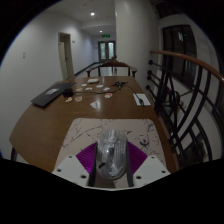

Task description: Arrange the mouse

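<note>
Purple pads [92, 157] line the inner faces of the gripper [110, 160], whose two fingers close in on a clear, see-through mouse [109, 150] from left and right. The mouse sits upright between the pads, and both pads seem to press against its sides, so the fingers are only as far apart as the mouse is wide. Whether its underside touches anything cannot be told. Just below and beyond the mouse lies a white mat [95, 128] on the near end of a long wooden table [60, 120]. A thin cable [143, 135] trails over the right part of the mat.

Farther along the table, on the left, a dark laptop [46, 97] lies flat. Small items [100, 90] are scattered near the far end, too small to name, and a white flat object [142, 99] rests at the right edge. A chair [115, 70] stands at the far end. To the right runs a curved railing [185, 95] with dark bars. A door [65, 52] shows in the far left wall.
</note>
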Action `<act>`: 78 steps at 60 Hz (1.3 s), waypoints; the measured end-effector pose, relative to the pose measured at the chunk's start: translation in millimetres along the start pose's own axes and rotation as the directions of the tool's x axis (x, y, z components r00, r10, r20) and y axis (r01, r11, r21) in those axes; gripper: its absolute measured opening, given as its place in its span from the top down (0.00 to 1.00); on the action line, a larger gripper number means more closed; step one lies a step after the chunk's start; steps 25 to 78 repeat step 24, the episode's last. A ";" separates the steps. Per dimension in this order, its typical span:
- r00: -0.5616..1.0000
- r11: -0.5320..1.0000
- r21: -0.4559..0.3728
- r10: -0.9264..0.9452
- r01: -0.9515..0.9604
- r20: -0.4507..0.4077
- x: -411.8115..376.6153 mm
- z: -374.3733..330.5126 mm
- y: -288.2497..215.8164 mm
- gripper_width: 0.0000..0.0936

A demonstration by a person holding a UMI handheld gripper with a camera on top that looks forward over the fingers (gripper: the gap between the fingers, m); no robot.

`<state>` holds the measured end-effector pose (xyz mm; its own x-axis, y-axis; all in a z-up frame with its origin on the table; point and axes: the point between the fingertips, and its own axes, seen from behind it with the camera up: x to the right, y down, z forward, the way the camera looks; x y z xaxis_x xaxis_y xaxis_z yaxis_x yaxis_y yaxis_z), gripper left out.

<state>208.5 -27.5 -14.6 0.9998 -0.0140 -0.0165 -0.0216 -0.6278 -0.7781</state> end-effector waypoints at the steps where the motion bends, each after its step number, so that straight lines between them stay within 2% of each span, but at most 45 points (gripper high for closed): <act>1: 1.000 1.000 0.002 0.006 -0.006 0.003 0.0 0.4 -0.2 0.50; 6: 0.999 1.000 -0.023 -0.003 0.004 0.034 -2.9 -3.6 3.1 0.39; 9: 0.998 0.999 -0.041 -0.009 0.011 0.057 -4.8 -14.4 6.3 0.22; 12: 0.996 0.999 -0.025 -0.023 0.026 0.090 -5.4 -31.2 4.0 0.07; 15: 0.994 1.000 0.004 -0.025 0.025 0.109 -1.7 -49.6 -0.2 0.10; 24: 0.985 0.998 0.030 0.043 -0.048 0.165 25.1 -106.1 7.8 0.09; 78: 0.985 0.998 0.030 0.043 -0.048 0.165 25.1 -106.1 7.8 0.09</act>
